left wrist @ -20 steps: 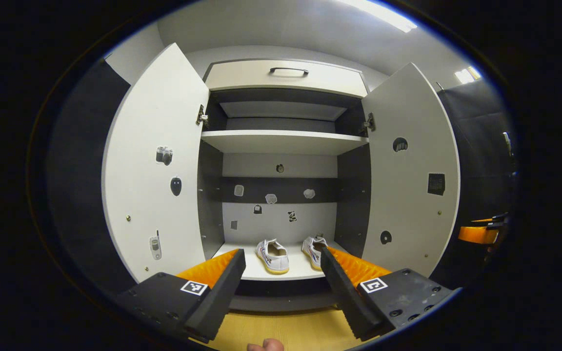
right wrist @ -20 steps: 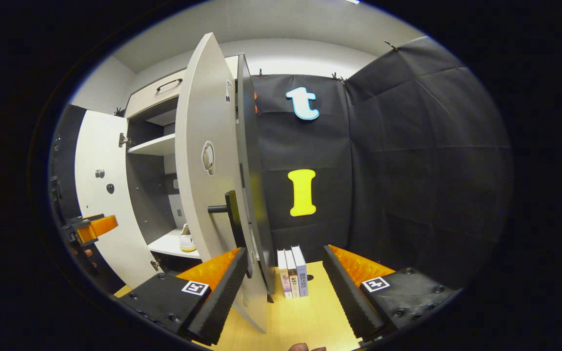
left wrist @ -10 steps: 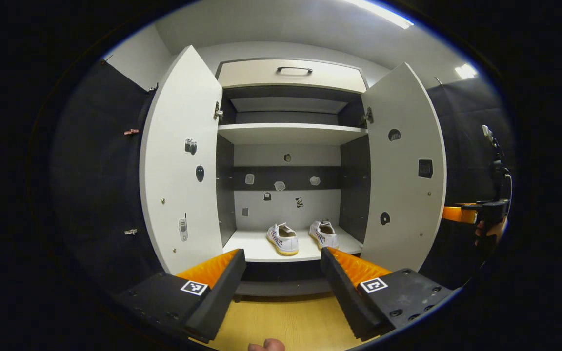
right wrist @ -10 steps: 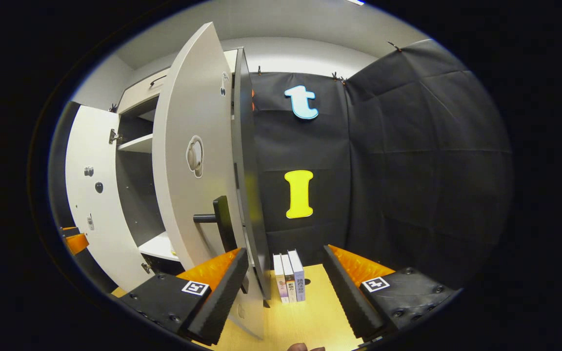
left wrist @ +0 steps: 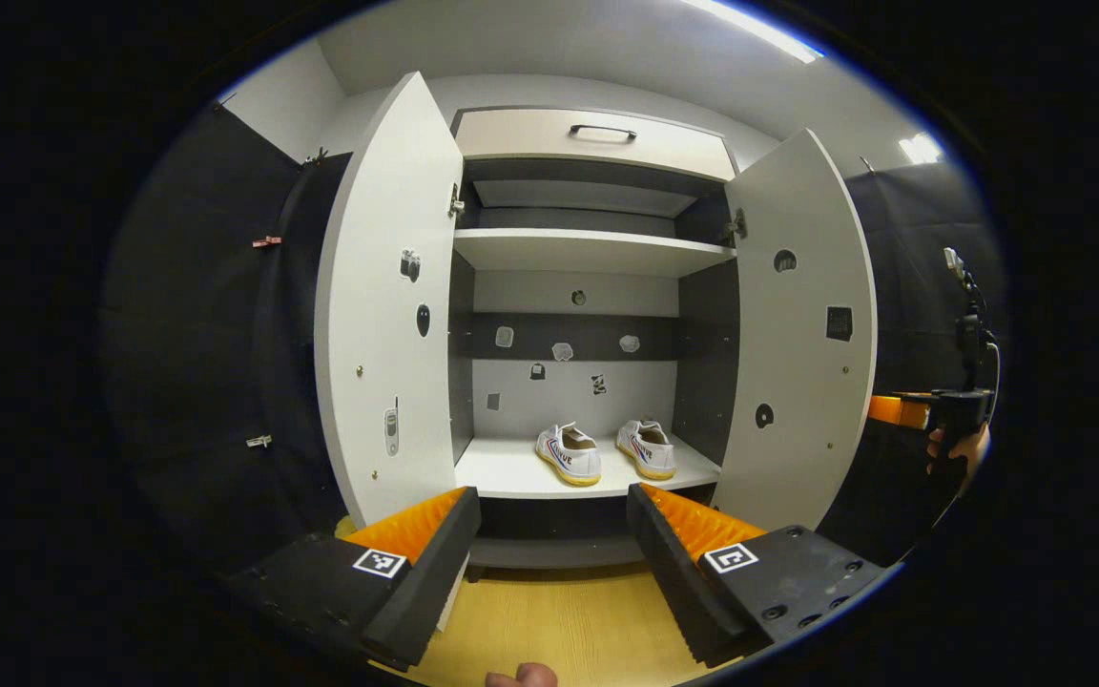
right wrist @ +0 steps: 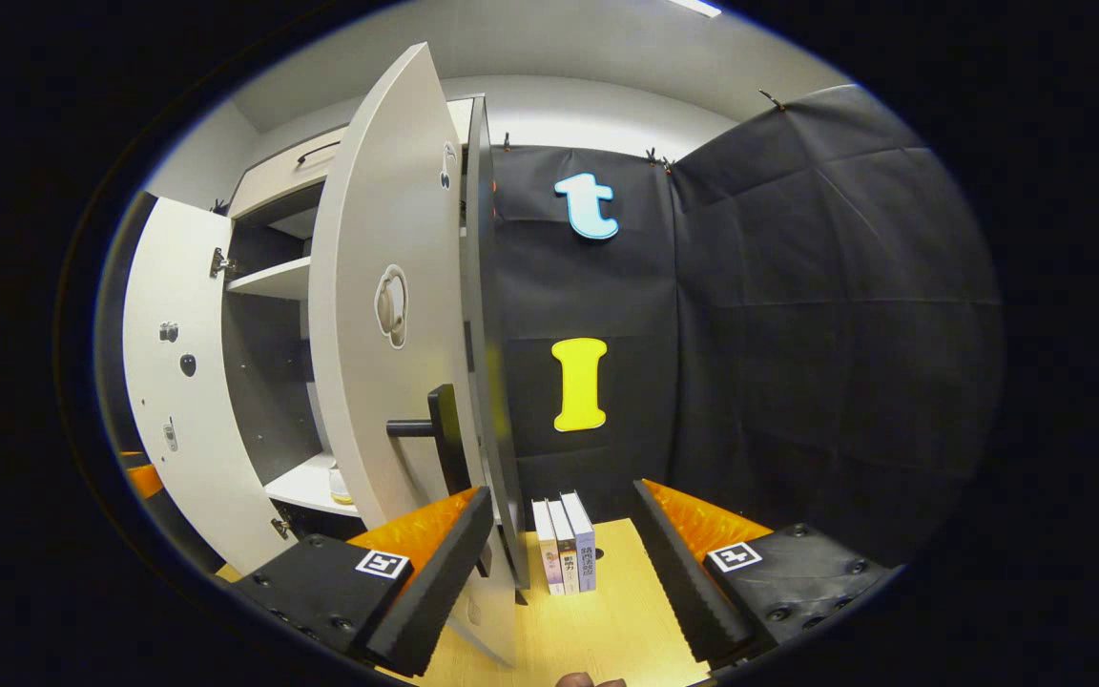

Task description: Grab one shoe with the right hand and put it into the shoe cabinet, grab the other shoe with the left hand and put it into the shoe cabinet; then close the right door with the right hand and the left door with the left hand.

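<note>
Two white shoes (left wrist: 569, 454) (left wrist: 646, 447) stand side by side on the bottom shelf (left wrist: 511, 472) of the shoe cabinet. Both doors are swung wide: the left door (left wrist: 387, 305) and the right door (left wrist: 802, 334). My left gripper (left wrist: 549, 563) is open and empty, well back from the cabinet over the wooden floor. My right gripper (right wrist: 559, 563) is open too, at the outer side of the right door (right wrist: 387, 334), whose free edge and black handle (right wrist: 435, 429) stand just past its left finger. A sliver of one shoe (right wrist: 340, 485) peeks past the door.
Three books (right wrist: 564, 544) stand upright on the floor against the black cloth wall, right of the cabinet. A closed drawer (left wrist: 597, 138) tops the cabinet, with an upper shelf (left wrist: 588, 253) below it. The right gripper (left wrist: 902, 410) and its hand (left wrist: 960, 448) show beyond the right door.
My left gripper has drawn back and shifted left, so the cabinet looks smaller and farther right. My right gripper has come closer to the right door's outer face. Both doors stay open.
</note>
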Available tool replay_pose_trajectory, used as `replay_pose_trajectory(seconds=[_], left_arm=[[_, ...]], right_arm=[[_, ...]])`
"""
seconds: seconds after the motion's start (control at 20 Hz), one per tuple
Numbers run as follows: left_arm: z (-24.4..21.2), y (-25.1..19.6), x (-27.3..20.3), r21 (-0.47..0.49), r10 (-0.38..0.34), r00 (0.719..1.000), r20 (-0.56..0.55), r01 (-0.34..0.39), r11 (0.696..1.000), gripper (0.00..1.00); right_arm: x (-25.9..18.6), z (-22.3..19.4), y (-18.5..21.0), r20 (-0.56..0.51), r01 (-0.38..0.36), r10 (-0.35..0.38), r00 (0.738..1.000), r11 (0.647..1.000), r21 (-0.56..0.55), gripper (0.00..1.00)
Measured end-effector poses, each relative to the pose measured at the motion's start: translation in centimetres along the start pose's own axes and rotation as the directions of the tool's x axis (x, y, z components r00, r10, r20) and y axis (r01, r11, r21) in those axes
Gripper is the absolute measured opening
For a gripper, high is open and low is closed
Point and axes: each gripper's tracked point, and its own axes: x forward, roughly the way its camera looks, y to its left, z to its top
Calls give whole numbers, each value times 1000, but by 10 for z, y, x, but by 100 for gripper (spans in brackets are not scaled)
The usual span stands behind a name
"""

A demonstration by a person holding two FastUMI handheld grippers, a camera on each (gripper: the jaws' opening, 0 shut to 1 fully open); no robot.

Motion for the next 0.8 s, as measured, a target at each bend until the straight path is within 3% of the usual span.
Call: replay_pose_trajectory(seconds=[0.45,0.8], left_arm=[[-3,25,-3,2,7,1000,-2,-7,1000,97],[-5,42,-11,-2,30,1000,-2,-30,1000,97]], right_arm=[[-6,-8,45,-3,-41,41,999,999,14,98],[-6,-18,112,-14,-163,163,987,986,21,98]])
